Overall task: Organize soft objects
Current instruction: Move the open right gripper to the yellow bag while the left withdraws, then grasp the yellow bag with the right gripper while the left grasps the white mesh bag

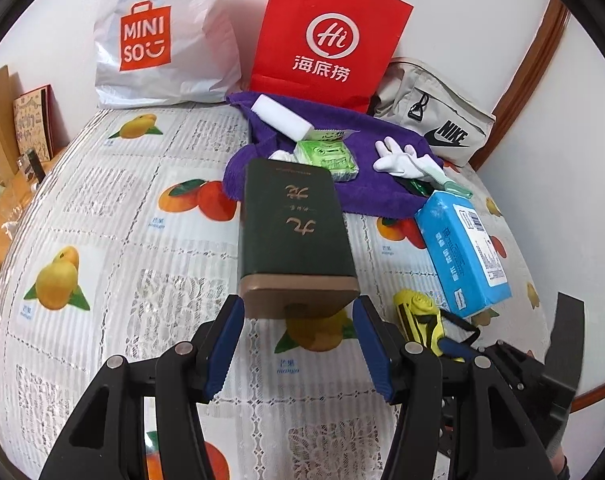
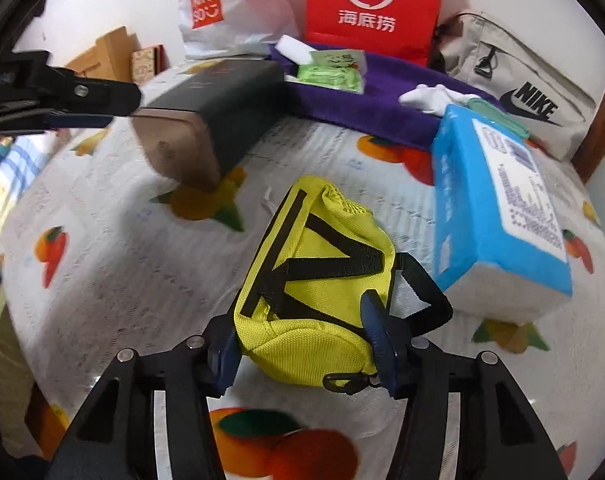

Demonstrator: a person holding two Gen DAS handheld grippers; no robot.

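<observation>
My left gripper [image 1: 298,312] stands open just before the near end of a dark green box [image 1: 294,232] with a tan end; the fingers flank its end without touching. The box also shows in the right wrist view [image 2: 206,120]. My right gripper [image 2: 302,344] is shut on a yellow pouch [image 2: 318,280] with black straps, seen also in the left wrist view [image 1: 418,312]. A blue tissue pack [image 2: 498,216] lies to its right. A purple towel [image 1: 362,176] behind carries a white sponge [image 1: 280,120], a green wipes pack [image 1: 328,158] and a white glove [image 1: 402,160].
At the back stand a white Miniso bag [image 1: 158,40], a red paper bag [image 1: 326,36] and a grey Nike bag [image 1: 434,116]. The fruit-print tablecloth [image 1: 122,240] covers the round table. The wall and wooden trim [image 1: 530,64] lie at the right.
</observation>
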